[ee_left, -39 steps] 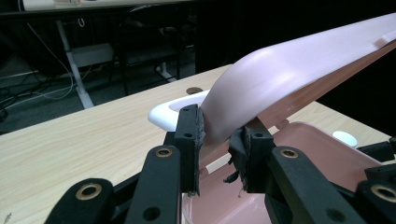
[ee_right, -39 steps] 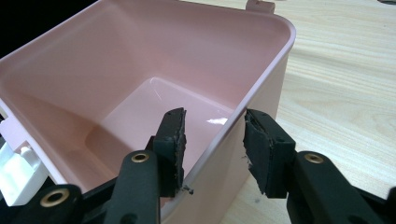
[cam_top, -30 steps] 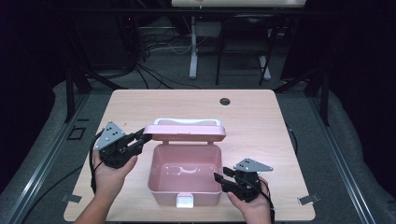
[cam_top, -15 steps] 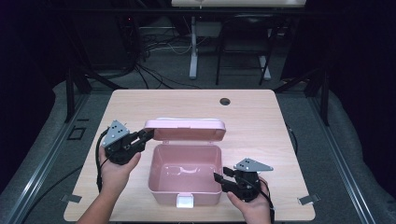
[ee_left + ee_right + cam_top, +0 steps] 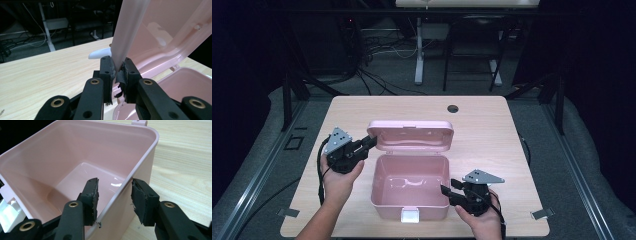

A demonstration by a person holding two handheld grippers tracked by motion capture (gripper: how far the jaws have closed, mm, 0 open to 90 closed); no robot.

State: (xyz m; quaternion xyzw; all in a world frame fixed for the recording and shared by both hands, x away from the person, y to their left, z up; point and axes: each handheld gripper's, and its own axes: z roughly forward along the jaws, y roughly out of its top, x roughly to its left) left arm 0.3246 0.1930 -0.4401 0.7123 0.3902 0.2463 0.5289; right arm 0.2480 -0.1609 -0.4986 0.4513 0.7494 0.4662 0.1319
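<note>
High view: a pink box (image 5: 410,185) sits on the table (image 5: 492,125) near the front edge, its lid (image 5: 410,135) raised at the back and leaning forward over the open body. The left gripper (image 5: 369,142) is at the lid's left corner. Left gripper view shows its jaws have just been closing, and the pads (image 5: 108,72) now pinch the lid's edge (image 5: 125,37) between them. The right gripper (image 5: 447,192) sits at the box's right wall. Right gripper view has its jaws straddling that wall (image 5: 140,167), one pad (image 5: 91,195) inside and one outside, parted, with a gap at the outer pad. A white latch (image 5: 410,216) shows at the box's front.
</note>
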